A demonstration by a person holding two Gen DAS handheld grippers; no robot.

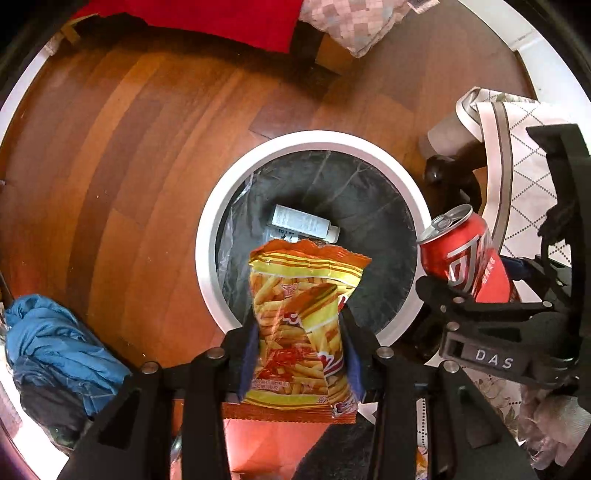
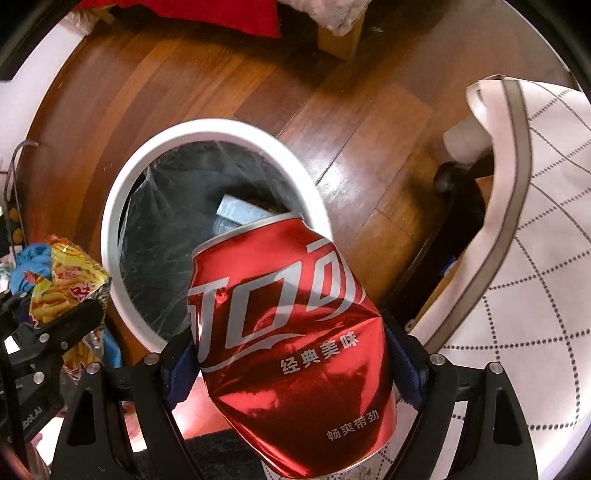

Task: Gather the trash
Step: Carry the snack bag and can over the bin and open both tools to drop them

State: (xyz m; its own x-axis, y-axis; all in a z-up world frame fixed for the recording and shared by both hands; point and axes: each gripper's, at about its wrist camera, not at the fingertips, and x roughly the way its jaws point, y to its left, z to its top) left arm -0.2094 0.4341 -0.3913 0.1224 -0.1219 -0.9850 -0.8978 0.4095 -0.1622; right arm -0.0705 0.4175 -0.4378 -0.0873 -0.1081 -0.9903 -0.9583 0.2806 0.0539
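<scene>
- Yellow and orange, the snack bag (image 1: 301, 332) sits pinched at its waist by the left gripper (image 1: 301, 347), whose two fingers press in from either side so that the foil crumples between the blue pads (image 1: 248, 354).
- Its torn top edge rises beyond the fingertips and hangs over the near rim of the bin (image 1: 221, 206).
- Just to the right in the left wrist view, the right gripper (image 1: 476, 295) carries a red can (image 1: 461, 254), held tilted, its pull-tab top pointing up and toward the bin.
- Seen from the right wrist, the right gripper (image 2: 295, 365) is closed on the dented can (image 2: 291, 339); the fingers clamp its lower body on both sides, and the can leans left with its top over the bin's near right rim (image 2: 317, 206).
- At the left edge of that view, the snack bag (image 2: 66, 280) shows in the other gripper, beside the bin's left rim.
- Below both grippers stands the round white bin with a dark liner (image 1: 369, 229); a white bottle (image 1: 301, 223) lies flat at the bottom.
- Around the bin lies a wooden floor (image 1: 129, 147).
- A blue cloth (image 1: 55, 343) is heaped at the left, and a patterned white cloth (image 1: 517, 166) hangs at the right.
- Farthest off, a red cloth (image 1: 221, 18) and a checked pillow (image 1: 354, 22) lie at the far edge.
</scene>
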